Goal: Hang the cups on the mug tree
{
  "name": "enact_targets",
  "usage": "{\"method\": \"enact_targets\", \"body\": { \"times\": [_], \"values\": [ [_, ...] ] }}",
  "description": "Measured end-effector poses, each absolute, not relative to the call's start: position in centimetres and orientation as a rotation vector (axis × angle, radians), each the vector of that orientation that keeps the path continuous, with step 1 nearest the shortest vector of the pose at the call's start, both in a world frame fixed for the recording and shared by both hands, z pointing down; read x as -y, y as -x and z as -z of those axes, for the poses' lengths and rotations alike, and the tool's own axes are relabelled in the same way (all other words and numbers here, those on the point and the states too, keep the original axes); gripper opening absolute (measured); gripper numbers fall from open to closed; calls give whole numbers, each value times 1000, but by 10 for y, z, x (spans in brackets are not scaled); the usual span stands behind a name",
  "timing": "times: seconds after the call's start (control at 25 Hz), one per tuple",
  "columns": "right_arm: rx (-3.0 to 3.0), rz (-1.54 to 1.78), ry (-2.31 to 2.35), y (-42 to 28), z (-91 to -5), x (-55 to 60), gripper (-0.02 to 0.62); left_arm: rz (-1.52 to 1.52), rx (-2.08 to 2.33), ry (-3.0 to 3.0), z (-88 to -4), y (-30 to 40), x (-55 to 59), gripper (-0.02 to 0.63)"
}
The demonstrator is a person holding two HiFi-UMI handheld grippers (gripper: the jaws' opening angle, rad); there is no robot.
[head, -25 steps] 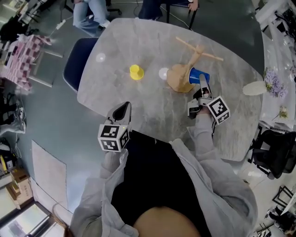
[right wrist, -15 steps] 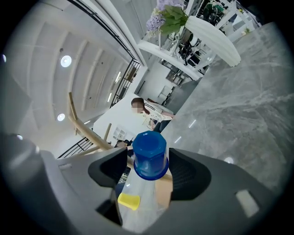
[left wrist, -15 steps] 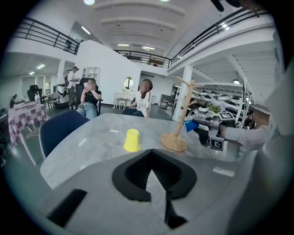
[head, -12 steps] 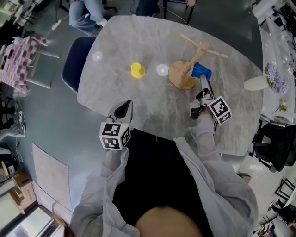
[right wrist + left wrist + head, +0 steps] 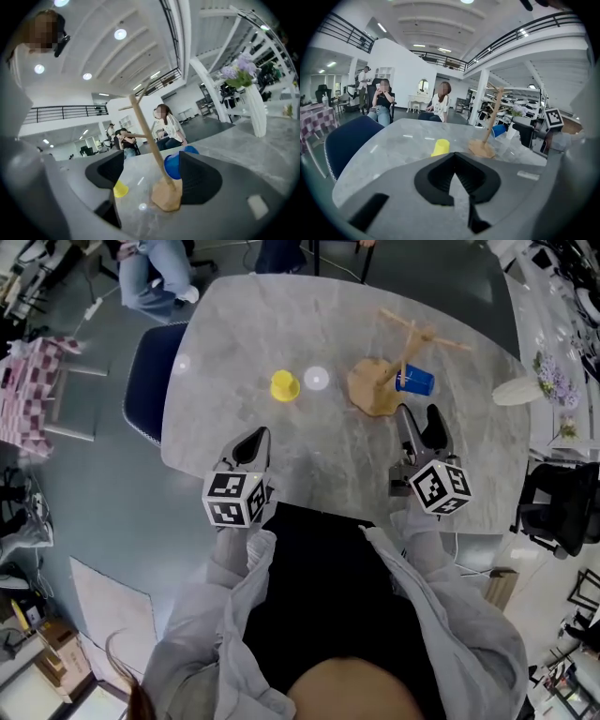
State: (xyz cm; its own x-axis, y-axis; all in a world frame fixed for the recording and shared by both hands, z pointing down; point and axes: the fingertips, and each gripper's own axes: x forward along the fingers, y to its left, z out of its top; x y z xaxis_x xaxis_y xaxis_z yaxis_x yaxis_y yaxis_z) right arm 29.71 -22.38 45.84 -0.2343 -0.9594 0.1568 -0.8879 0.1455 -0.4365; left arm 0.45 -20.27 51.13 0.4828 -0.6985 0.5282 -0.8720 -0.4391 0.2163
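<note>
A wooden mug tree (image 5: 392, 369) stands at the far right of the grey table (image 5: 281, 324). A blue cup (image 5: 414, 381) hangs from one of its pegs. Just short of the tree, my right gripper (image 5: 419, 424) has its jaws opening wide, clear of the cup, with nothing between them. In the right gripper view the blue cup (image 5: 172, 165) and the tree (image 5: 147, 136) show ahead between the fingers (image 5: 199, 178). A yellow cup (image 5: 285, 385) stands upside down mid-table. My left gripper (image 5: 249, 446) hovers shut and empty at the near edge.
A white vase with purple flowers (image 5: 518, 414) lies at the table's right edge. A dark blue chair (image 5: 150, 390) stands at the left side. Seated people are beyond the far edge (image 5: 440, 101). The marble between the yellow cup (image 5: 440, 147) and my left gripper is bare.
My right gripper has let go of the blue cup, which now hangs on the tree, and has drawn back toward me with its jaws spread. The left gripper has hardly moved.
</note>
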Motion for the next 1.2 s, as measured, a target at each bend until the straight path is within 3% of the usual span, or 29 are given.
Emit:
{"method": "enact_targets", "body": {
  "times": [0.44, 0.68, 1.04, 1.2],
  "values": [
    [-2723, 624, 1632, -160, -489, 247, 357, -503, 1424, -2175, -525, 69, 210, 8],
    [-2941, 623, 1571, -71, -536, 281, 341, -507, 1544, -2006, -547, 165, 195, 8],
    [-3080, 574, 1638, -31, -589, 315, 339, -505, 1618, -1863, -569, 218, 172, 8],
    [-3074, 561, 1693, -24, -597, 327, 284, -510, 1608, -1853, -574, 227, 174, 8]
  ]
}}
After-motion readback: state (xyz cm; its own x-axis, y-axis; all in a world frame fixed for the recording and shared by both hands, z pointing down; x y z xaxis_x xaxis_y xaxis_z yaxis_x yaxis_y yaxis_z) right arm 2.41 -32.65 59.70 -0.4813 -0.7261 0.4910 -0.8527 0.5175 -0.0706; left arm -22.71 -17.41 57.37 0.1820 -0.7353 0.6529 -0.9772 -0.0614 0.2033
